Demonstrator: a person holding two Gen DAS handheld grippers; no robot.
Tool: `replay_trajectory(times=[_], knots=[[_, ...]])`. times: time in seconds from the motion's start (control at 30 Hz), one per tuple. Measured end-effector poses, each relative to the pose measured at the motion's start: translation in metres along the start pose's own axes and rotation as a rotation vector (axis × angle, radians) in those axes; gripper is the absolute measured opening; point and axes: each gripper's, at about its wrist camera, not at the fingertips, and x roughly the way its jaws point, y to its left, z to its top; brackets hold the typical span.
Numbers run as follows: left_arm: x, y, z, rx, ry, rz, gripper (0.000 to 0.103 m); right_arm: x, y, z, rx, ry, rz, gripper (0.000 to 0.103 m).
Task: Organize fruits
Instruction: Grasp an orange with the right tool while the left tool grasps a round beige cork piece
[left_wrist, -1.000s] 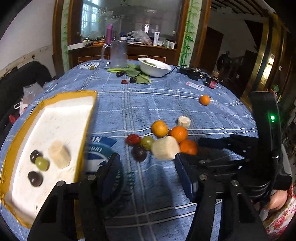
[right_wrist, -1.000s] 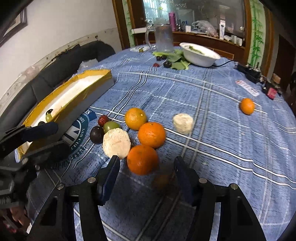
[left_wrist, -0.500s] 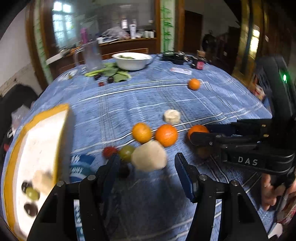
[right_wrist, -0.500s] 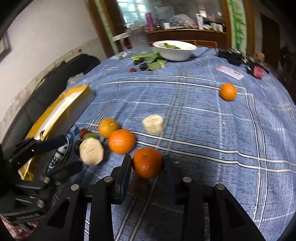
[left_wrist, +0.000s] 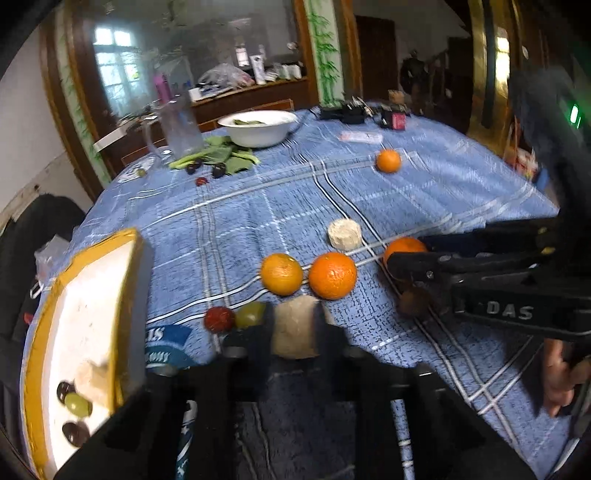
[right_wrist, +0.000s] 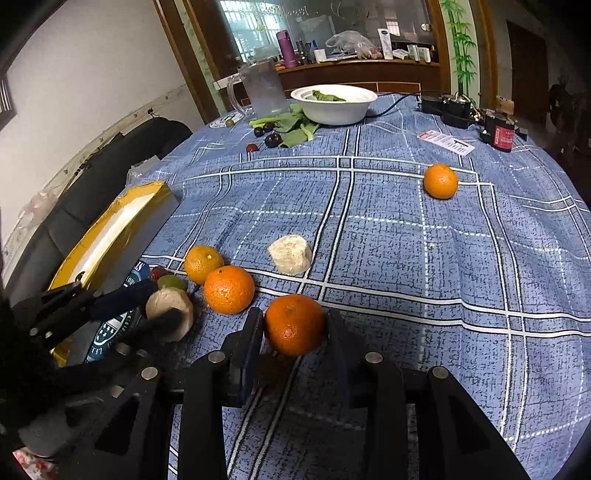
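Gripping: left gripper (left_wrist: 295, 332) had just clamped pale chunk (left_wrist: 295, 328) between jaws.
Right gripper (right_wrist: 293, 334): clenched on orange (right_wrist: 294, 324).
Tip: lift both straight up.

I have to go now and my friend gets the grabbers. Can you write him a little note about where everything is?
Left gripper: just closed on the pale chunk.
Right gripper: just closed on an orange.
Done: yellow-rimmed tray holds a pale piece, a green grape and two dark fruits.
Left: two oranges, a red fruit, a green fruit, another pale chunk, a far orange, all on the tablecloth.
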Motion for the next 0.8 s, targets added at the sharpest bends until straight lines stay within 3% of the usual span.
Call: replay_trajectory(times=[0.17, 0.3, 0.43, 0.53, 0.63, 0.77, 0.8], knots=[[-0.027, 0.033, -0.008, -0.154, -0.023, -0.057, 0.003, -0.003, 0.001, 0.000, -0.005, -0.022, -0.014, 0.037], [-0.032, 0.045, -0.016, -0.193, -0.022, -0.086, 0.009, 0.000, -0.001, -0.001, 0.019, -0.003, 0.002, 0.037], [-0.022, 0.024, -0.015, -0.097, -0.013, -0.113, 0.039, 0.001, 0.002, -0.003, 0.021, 0.001, 0.004, 0.037], [-0.010, 0.005, -0.010, -0.015, 0.004, -0.098, 0.041, -0.001, 0.002, -0.004, 0.022, -0.006, 0.002, 0.037], [0.001, -0.012, -0.006, 0.089, 0.021, -0.065, 0.049, -0.001, 0.002, -0.005, 0.029, -0.006, -0.001, 0.037], [0.022, -0.025, -0.009, 0.197, 0.076, 0.038, 0.048, -0.001, 0.000, -0.004, 0.033, -0.008, 0.004, 0.037], [0.026, -0.025, -0.010, 0.210, 0.086, 0.073, 0.040, -0.002, 0.000, -0.004, 0.034, -0.009, 0.004, 0.037]])
